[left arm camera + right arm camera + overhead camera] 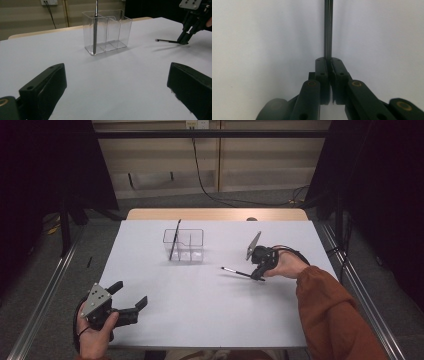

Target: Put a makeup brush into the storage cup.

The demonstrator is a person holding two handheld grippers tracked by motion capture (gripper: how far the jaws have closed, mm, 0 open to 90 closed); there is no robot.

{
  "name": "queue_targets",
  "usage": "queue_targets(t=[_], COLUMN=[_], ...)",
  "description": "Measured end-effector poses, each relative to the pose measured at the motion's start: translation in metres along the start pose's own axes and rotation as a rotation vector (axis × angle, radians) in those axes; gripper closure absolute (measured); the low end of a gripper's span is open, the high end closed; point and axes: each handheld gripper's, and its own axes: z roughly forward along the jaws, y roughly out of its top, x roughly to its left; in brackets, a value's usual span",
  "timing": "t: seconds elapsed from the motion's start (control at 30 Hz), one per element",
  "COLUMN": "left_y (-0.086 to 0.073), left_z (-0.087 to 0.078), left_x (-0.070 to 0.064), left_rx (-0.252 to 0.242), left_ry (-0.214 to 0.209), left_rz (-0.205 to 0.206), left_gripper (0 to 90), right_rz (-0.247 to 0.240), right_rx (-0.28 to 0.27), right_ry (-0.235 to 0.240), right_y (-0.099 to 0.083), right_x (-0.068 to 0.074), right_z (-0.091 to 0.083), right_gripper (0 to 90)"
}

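Observation:
A clear plastic organizer (184,244) with three compartments stands mid-table, and a dark pen (175,239) leans in its left compartment. From the left gripper view the organizer (107,31) and that pen (95,27) sit ahead. A second dark pen (239,272) lies low over the white table, and my right gripper (258,276) is shut on its right end. In the right gripper view the jaws pinch the pen (328,30), which runs straight away from them. My left gripper (131,298) rests at the near left, open and holding nothing; its own view puts the gap (115,92) between the jaws.
The white table top (210,310) ends in a wooden strip (215,214) at the far side. Metal rails run along the floor left and right. Dark curtains hang at both sides, and a cable drops down the back wall.

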Motion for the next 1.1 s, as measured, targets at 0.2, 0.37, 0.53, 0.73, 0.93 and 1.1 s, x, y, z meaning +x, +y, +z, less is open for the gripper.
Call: queue_targets(t=[0.2,0.37,0.53,0.73,0.93,1.1], left_y=[0.000,0.000,0.000,0.000,0.000,0.000], left_z=[0.000,0.000,-0.001,-0.001,0.000,0.000], left_x=[0.000,0.001,0.001,0.001,0.000,0.001], left_rx=[-0.001,-0.002,-0.002,-0.001,0.000,0.000], left_ry=[0.002,0.006,0.003,0.003,0.006,0.007], left_rz=[0.001,-0.007,0.002,0.003,-0.001,-0.004], left_gripper=[2.5,2.5,2.5,2.5,2.5,2.5], right_rz=[0.052,0.081,0.104,0.140,0.191,0.231], right_rx=[-0.048,-0.107,-0.162,-0.258,-0.383,-0.437], right_ry=[-0.017,-0.017,-0.040,-0.072,-0.125,-0.135], right_y=[-0.010,-0.014,-0.016,-0.023,-0.029,-0.034], right_x=[-0.002,-0.001,0.008,0.013,0.014,0.015], right_z=[-0.007,-0.012,-0.011,-0.017,-0.022,-0.021], right_gripper=[84.7,84.7,84.7,84.7,84.7,84.7])
